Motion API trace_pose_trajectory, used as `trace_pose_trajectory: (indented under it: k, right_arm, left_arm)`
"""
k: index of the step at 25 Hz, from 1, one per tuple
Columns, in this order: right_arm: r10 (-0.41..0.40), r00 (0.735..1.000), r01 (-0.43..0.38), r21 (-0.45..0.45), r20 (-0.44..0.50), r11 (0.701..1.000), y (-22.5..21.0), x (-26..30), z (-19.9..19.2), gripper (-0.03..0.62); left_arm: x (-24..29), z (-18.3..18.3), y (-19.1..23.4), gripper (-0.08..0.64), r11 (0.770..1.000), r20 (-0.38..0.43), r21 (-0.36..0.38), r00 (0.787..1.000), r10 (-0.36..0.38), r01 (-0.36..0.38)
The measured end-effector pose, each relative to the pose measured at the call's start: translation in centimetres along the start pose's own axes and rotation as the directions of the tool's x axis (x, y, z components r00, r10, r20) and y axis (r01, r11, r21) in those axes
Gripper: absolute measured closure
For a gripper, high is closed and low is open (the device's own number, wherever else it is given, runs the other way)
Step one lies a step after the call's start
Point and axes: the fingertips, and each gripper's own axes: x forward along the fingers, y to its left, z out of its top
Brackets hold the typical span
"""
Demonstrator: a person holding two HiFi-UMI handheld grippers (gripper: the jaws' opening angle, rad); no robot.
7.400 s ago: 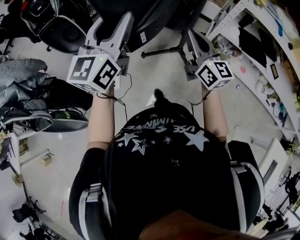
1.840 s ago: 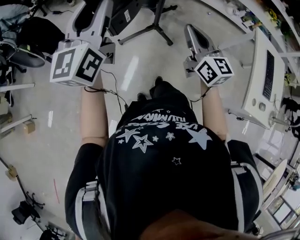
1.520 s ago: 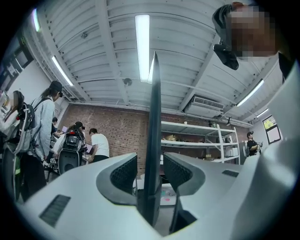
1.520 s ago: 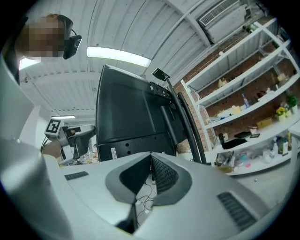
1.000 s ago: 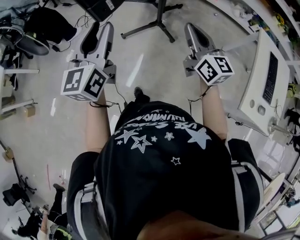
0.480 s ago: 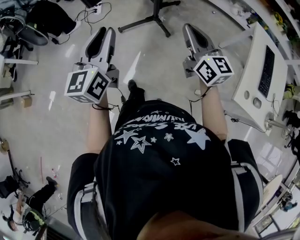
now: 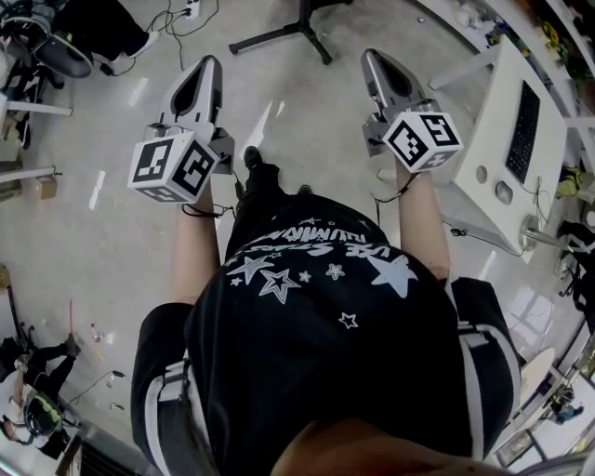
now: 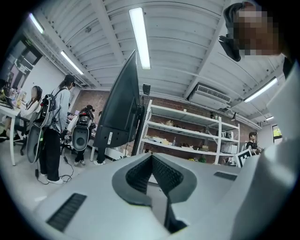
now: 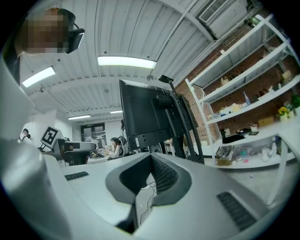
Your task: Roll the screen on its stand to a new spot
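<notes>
The dark screen (image 8: 119,108) stands on its black stand ahead of me, edge-on in the left gripper view. The right gripper view shows its back (image 9: 145,112) and the stand's poles (image 9: 183,123). In the head view only the stand's floor legs (image 7: 279,35) show, at the top edge. My left gripper (image 7: 210,61) points at them from a short way off. Its jaws have just been closing and meet with nothing between them (image 8: 151,156). My right gripper (image 7: 375,56) is shut and empty too (image 9: 150,156). Neither touches the screen or the stand.
A white desk with a keyboard (image 7: 521,121) stands close on my right. Shelving racks (image 8: 187,136) line the wall behind the screen. People stand at the left (image 8: 54,131). Chairs (image 7: 56,51) and floor cables (image 7: 186,14) lie at the upper left.
Both grippers have drawn away from the screen, whose stand legs slid toward the top of the head view. The left jaws went from open to shut. The desk came nearer on the right.
</notes>
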Motion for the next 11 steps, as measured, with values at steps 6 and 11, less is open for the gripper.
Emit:
trace_pose_trajectory:
  k: [6,11]
  right_arm:
    - [0.004,1.0,-0.004,0.002,-0.011,1.0,-0.2,-1.7,-0.7,0.586]
    - [0.016,1.0,-0.016,0.009,-0.02,1.0,0.1,-2.5,-0.8,0.586]
  left_arm:
    - [-1.0,-1.2,-1.5,0.549,1.0,-0.013,-0.008,1.0,0.001,-0.001]
    - [-1.7,-1.4,-2.2,0.549,1.0,-0.022,-0.014,1.0,0.01,-0.01]
